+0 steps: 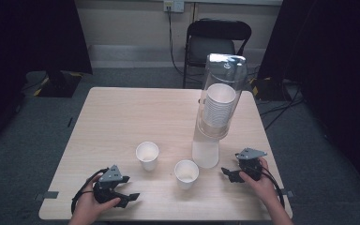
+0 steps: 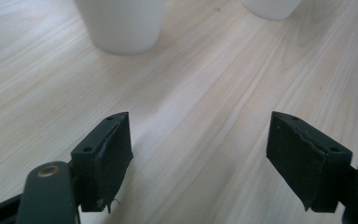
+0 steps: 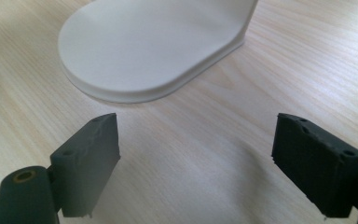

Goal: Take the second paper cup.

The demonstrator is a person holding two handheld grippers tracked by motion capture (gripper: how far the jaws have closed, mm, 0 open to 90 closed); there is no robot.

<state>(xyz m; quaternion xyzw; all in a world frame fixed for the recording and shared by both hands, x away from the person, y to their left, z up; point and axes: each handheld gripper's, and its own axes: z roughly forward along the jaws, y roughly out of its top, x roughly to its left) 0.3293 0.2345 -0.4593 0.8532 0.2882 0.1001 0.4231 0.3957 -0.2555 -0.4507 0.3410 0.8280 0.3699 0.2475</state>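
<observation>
Both grippers are sitting low at the near edge of the table (image 1: 112,112), the left gripper (image 1: 126,198) with jaws spread wide on nothing, the right gripper (image 1: 228,174) likewise parted and empty. Two paper cups are standing between them: the left cup (image 1: 147,155) far-right of the left gripper, the right cup (image 1: 186,173) just left of the cup dispenser (image 1: 215,112). Each hand is gripping its tool from the near side, jaws pointing inward.

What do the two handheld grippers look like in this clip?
Both the left gripper and the right gripper are black, each topped by a grey three-cornered plate and trailing a black cable. Their fingers are flat, blocky black pads with small screw holes. Forearms look bare, no sleeves seen.
</observation>
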